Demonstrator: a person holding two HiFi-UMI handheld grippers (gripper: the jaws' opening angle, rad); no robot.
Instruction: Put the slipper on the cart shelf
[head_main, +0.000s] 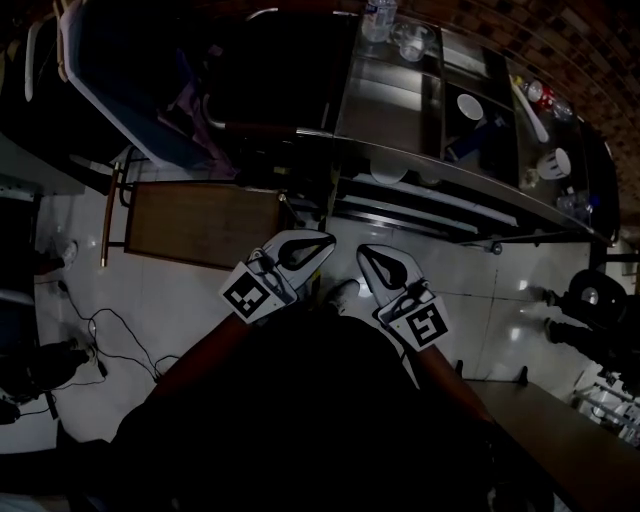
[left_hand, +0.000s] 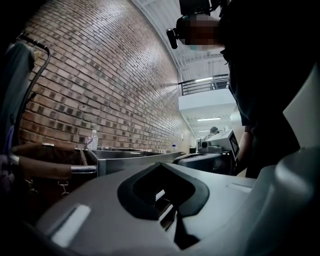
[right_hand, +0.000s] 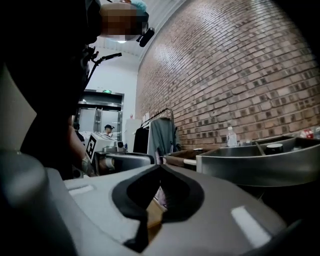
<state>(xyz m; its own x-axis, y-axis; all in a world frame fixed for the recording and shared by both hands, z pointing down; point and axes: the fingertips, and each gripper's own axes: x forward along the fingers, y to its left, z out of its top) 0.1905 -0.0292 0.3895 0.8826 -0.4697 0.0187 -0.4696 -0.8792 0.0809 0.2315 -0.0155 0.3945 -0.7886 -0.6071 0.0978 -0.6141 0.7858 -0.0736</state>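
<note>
The steel cart (head_main: 400, 110) with its shelves stands ahead at the upper right of the head view. It also shows as a steel tub in the left gripper view (left_hand: 130, 156) and the right gripper view (right_hand: 260, 160). I hold my left gripper (head_main: 322, 242) and right gripper (head_main: 364, 252) side by side close to my body, above the floor and short of the cart. Both are shut with nothing between the jaws (left_hand: 160, 164) (right_hand: 161, 166). A pale shoe-like thing (head_main: 345, 293) lies on the floor between them; I cannot tell whether it is the slipper.
A brown board (head_main: 200, 225) lies left of the cart. A clothes rack with garments (head_main: 150, 90) stands at the far left. Cables (head_main: 100, 340) trail over the white floor. A bottle (head_main: 378, 15), cups and bowls sit on the cart. A wooden tabletop (head_main: 560, 430) is at lower right.
</note>
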